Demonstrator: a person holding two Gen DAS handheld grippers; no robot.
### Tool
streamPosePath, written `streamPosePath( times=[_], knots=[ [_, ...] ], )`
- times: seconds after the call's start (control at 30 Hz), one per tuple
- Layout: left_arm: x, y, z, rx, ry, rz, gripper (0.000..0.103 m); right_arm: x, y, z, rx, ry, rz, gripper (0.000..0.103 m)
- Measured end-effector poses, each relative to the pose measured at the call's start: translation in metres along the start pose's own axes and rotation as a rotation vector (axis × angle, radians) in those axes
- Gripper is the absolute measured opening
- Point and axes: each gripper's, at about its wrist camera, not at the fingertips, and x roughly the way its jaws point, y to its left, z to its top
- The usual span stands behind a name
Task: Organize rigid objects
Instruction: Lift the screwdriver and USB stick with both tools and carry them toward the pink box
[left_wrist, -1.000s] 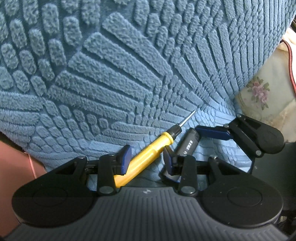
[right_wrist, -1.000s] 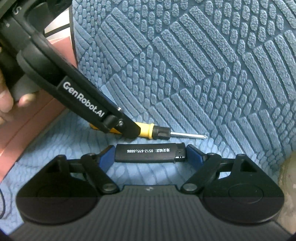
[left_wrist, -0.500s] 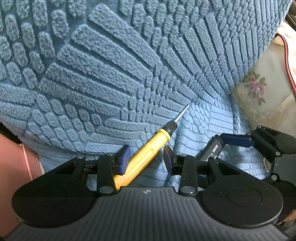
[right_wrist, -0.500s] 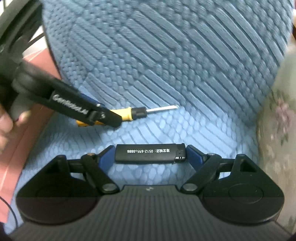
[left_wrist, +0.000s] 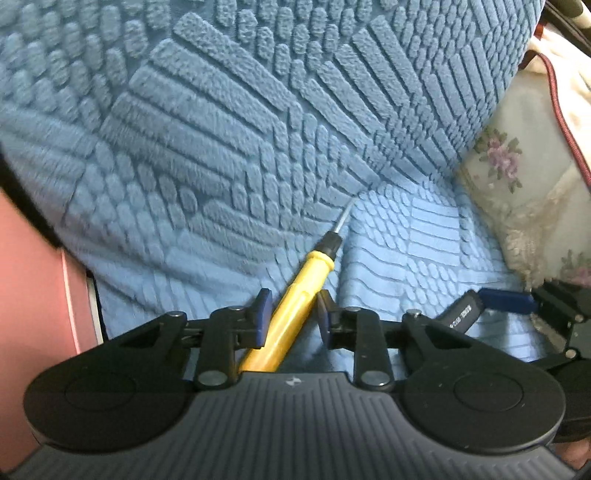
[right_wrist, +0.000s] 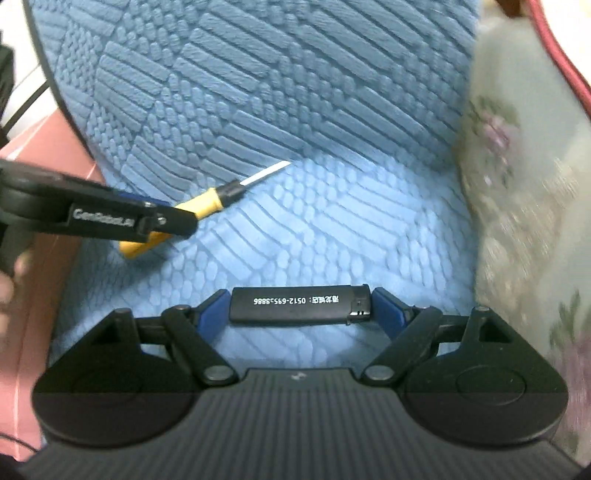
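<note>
My left gripper (left_wrist: 291, 314) is shut on a yellow-handled screwdriver (left_wrist: 295, 299); the handle runs between the blue pads and the metal tip points up-right, off the cushion. In the right wrist view the same screwdriver (right_wrist: 210, 201) sticks out of the left gripper at the left. My right gripper (right_wrist: 300, 304) is shut on a black lighter (right_wrist: 300, 304), held crosswise by its two ends with white printed digits facing me. The lighter also shows at the lower right of the left wrist view (left_wrist: 461, 310).
A blue textured sofa cushion (left_wrist: 424, 243) lies below, with its backrest (left_wrist: 240, 110) rising behind. A floral cream cloth (left_wrist: 517, 177) with a red cord borders the right side. A pink surface (left_wrist: 33, 273) lies at the left edge.
Both grippers have lifted and drawn back from the cushion with their objects. The right gripper with the lighter has moved away from the left one, toward the right.
</note>
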Motion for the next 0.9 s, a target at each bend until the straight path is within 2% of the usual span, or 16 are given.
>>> streamPosePath(
  times=[0.27,0.6,0.7,0.9],
  knots=[
    [-0.029,-0.008,-0.031,-0.093,-0.023,-0.002,0.021,-0.02,-0.002,-0.027,0.095,-0.013,-0.044,0.085],
    [-0.07,-0.017,-0.085,-0.229,-0.049,0.017,0.02,-0.046,0.01,-0.048,0.119,-0.044,-0.082,0.085],
    [-0.083,-0.026,-0.102,-0.225,-0.06,0.05,0.02,-0.053,0.012,-0.055,0.123,-0.061,-0.09,0.085],
    [-0.102,-0.034,-0.133,-0.255,-0.057,0.06,0.02,-0.06,0.004,-0.061,0.158,-0.065,-0.1,0.085]
  ],
)
